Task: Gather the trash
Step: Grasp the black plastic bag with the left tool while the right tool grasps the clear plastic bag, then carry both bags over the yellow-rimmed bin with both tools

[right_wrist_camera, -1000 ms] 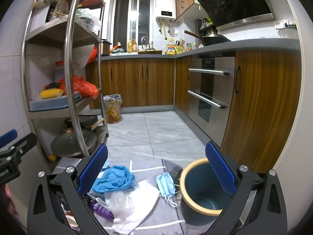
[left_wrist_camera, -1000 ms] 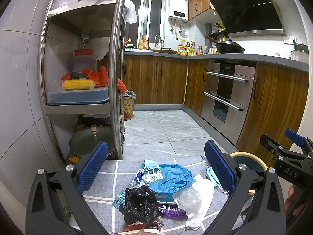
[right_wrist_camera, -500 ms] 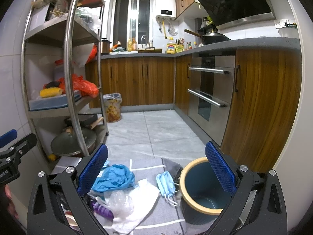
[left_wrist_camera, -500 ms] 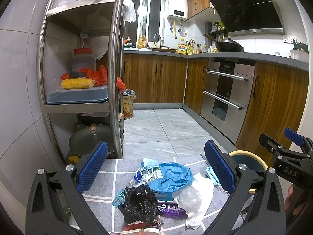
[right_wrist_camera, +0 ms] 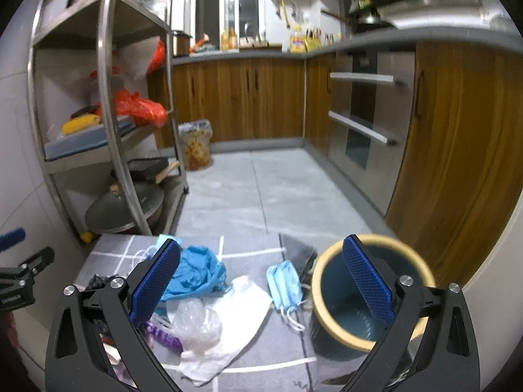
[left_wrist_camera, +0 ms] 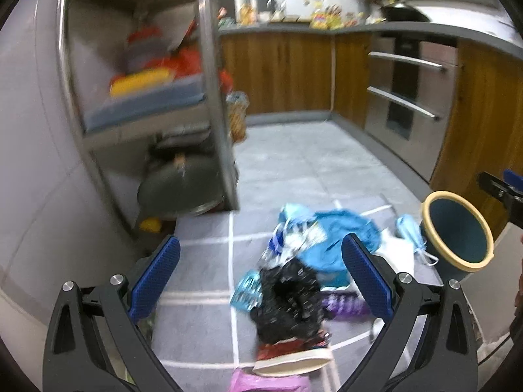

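Both grippers hung with jaws apart, holding nothing. The left gripper hovered over the black bag at lower centre; the right gripper faced the trash pile beside the bin at lower right.

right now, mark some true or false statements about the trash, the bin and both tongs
1. The blue bin with a cream rim stands upright on the mat. True.
2. The left tongs are clamped on the black plastic bag. False: they are open, and the bag lies on the grey mat.
3. Blue face masks lie on the mat beside the bin. True.
4. The right tongs hold the crumpled blue bag. False: they are open and empty.
5. The bin is full of trash. False: none shows in the visible part of its inside.
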